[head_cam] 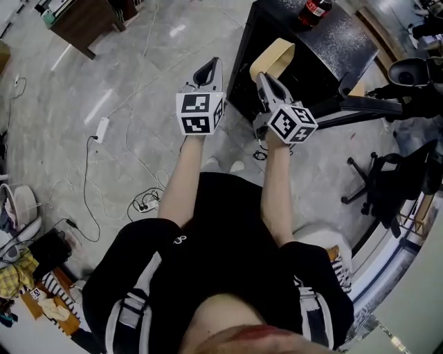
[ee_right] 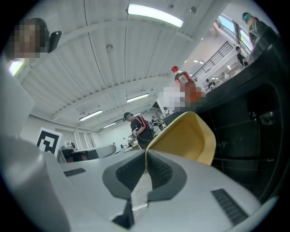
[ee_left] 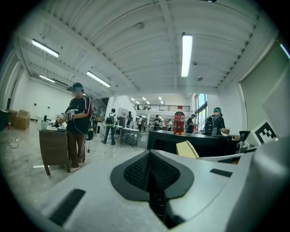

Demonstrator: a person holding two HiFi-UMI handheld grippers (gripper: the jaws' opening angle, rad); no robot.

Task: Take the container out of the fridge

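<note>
My right gripper is shut on the rim of a pale yellow container, held just in front of the black fridge. In the right gripper view the jaws pinch the container's thin edge and its yellow bowl rises beyond them, with the dark fridge to the right. To the left of it, my left gripper is shut with nothing between its pads. From that side the container shows against the fridge front.
A cola bottle stands on top of the fridge. A black office chair is at the right. Cables and a power strip lie on the floor at the left; a wooden table stands far left. A person stands by it.
</note>
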